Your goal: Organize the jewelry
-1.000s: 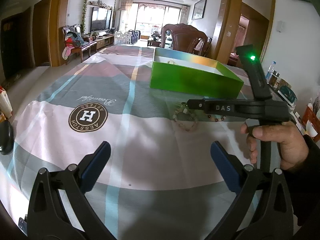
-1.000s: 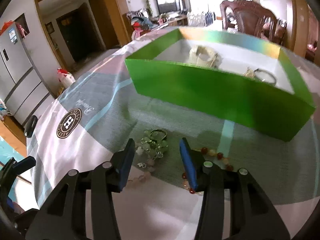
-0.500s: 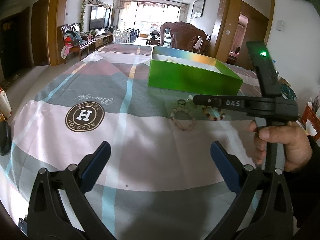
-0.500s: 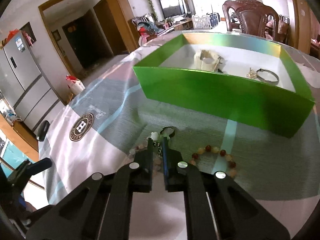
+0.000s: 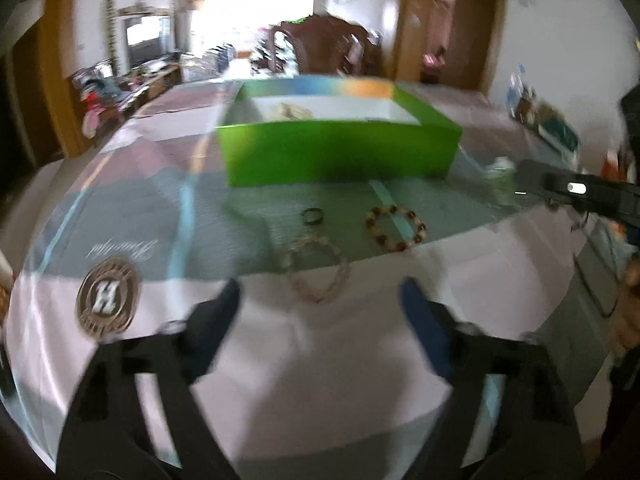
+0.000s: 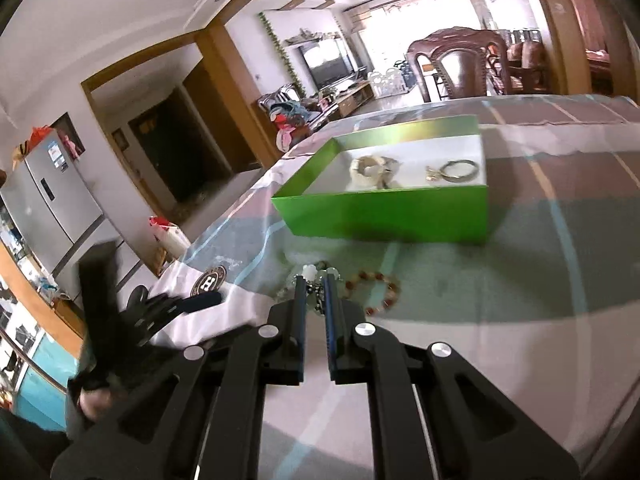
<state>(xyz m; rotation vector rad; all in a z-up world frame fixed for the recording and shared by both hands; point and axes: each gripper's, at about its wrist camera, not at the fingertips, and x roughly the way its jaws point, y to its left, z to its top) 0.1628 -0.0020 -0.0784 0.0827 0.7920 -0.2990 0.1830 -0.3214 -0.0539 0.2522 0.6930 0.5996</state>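
The right gripper point(image 6: 316, 294) has its jaws nearly closed on a pale green and clear beaded trinket point(image 6: 317, 276), which shows at lower centre of the right wrist view, lifted clear of the pastel checked cloth on the tabletop point(image 6: 520, 280). It looks light and loose, a cluster of small smooth beads on a link, so it will likely swing and could slip; a pinch across the cluster, as here, seems the safest hold.

The left gripper point(image 5: 320, 312) has nothing between its jaws, which are closing from wide. Just beyond them, at the centre of the blurred left wrist view, lies a pale, thin beaded bracelet point(image 5: 316, 270), with a small dark ring point(image 5: 312, 216) and a red and cream beaded bracelet point(image 5: 395, 228) behind it. These are limp strands, best taken across one side of the loop.

The open green cardboard box point(image 6: 384, 216), at upper centre, already holds a cream bangle point(image 6: 370, 170) and a metal bangle point(image 6: 460, 170).
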